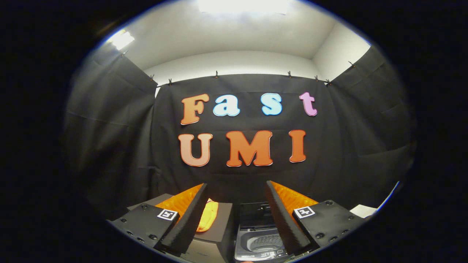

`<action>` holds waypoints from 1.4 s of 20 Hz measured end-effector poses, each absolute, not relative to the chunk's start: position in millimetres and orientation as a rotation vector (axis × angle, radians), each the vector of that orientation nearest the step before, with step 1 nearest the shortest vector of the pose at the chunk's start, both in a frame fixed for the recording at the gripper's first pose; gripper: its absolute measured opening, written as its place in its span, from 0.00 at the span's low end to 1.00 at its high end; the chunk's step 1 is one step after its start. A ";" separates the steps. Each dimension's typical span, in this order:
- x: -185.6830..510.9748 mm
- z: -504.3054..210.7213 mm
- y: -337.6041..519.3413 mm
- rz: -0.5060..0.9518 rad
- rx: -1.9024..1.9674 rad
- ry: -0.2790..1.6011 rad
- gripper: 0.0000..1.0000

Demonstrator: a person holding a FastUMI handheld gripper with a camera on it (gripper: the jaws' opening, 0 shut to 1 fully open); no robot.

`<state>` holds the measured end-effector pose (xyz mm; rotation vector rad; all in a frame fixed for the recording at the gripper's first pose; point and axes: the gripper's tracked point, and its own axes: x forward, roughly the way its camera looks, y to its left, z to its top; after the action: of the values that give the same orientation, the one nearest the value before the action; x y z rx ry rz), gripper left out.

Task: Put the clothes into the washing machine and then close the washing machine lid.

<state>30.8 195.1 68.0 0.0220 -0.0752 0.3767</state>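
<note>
Claw (236, 219) wide open, empty; its two fingers spread well apart with nothing between them. It is held level, high above the work, looking across the booth toward the black cloth wall (365, 146)

Washing machine (257, 233): small top-loader, low down between the fingers and nearer the right one. Lid (256, 212) up, standing at the back; drum opening (268, 243) exposed, ribbed and perforated inside. No clothing seen in the part of the drum that shows

Clothes (209, 215): one orange-yellow piece of fabric, bunched, lying on a grey block (219, 223) just beside the machine on its left. The left finger covers part of it, so its full extent cannot be told. The fabric is beyond the finger, not touched by it

A pale flat thing (362, 210) lies further right, past the right finger; too little of it shows to identify

Step in hand, as judged: the very start, approach to the clothing. Nothing grasped, machine already open, so no lid work is needed first

Next move calls for:
- lower the claw and swing left, to bring the fabric between the fingers
- close on a raised fold, since soft cloth may slip from a shallow pinch
- lift clear of the block, carry right over the drum opening, release
- lid comes last
</note>
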 end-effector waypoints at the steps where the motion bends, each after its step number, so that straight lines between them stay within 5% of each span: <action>1: 35.8 71.6 212.6 0.415 0.034 -0.068 0.99; 9: 94.7 39.7 359.7 0.661 0.080 0.112 0.99; 17: 132.1 -67.0 441.1 0.674 0.104 0.431 0.98; 28: 161.2 -150.8 451.2 0.529 0.015 0.608 0.98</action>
<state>161.2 451.2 -150.8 0.0154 0.6079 0.5288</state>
